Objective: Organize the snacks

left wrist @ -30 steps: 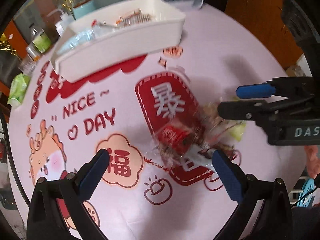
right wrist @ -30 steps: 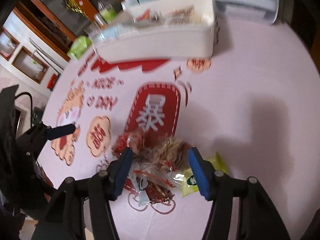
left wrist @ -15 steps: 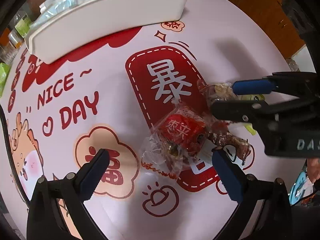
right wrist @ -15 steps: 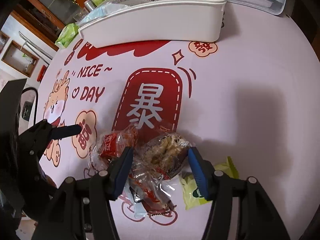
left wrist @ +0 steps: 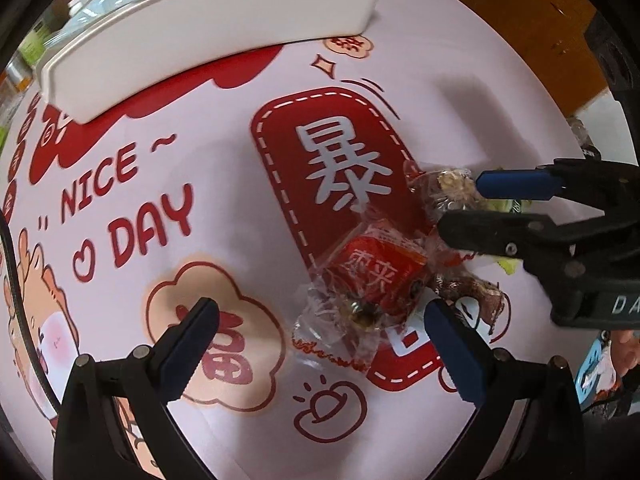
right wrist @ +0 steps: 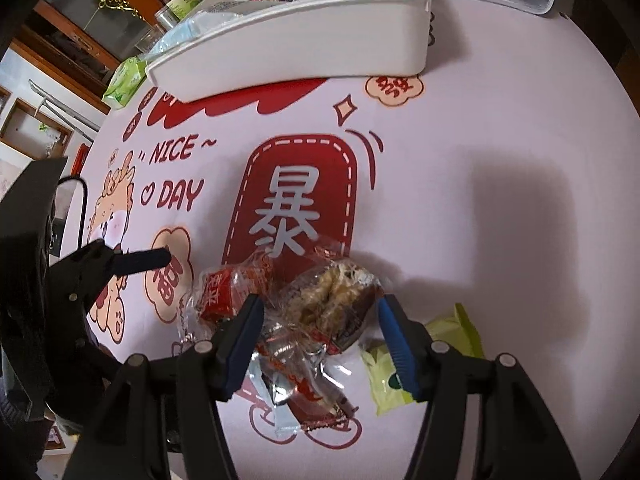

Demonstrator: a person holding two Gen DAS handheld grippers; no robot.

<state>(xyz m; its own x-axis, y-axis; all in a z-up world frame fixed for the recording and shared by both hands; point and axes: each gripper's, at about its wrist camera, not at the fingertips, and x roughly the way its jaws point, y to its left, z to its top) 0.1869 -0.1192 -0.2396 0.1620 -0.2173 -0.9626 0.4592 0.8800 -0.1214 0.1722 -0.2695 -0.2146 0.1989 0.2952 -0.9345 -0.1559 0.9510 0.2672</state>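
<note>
Right wrist view: the right gripper [right wrist: 320, 320] is seen with jaws opening astride the oat-crisp packet [right wrist: 334, 300] — unpinched, on the worktop [right wrist: 500, 128]. Leftward, the red packet [left wrist: 376, 272] is straddled by the released left gripper [left wrist: 320, 328] — the white tray [right wrist: 320, 36] is found well beyond.

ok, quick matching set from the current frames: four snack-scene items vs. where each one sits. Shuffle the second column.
Items:
1. red snack packet
2. oat cake in clear wrapper
3. green packet
4. white bin

Places:
A. far end of the table
B. between the right gripper's jaws
C. ahead of the left gripper
D. just outside the right gripper's right finger

Pairs: 1-C, 2-B, 3-D, 4-A
</note>
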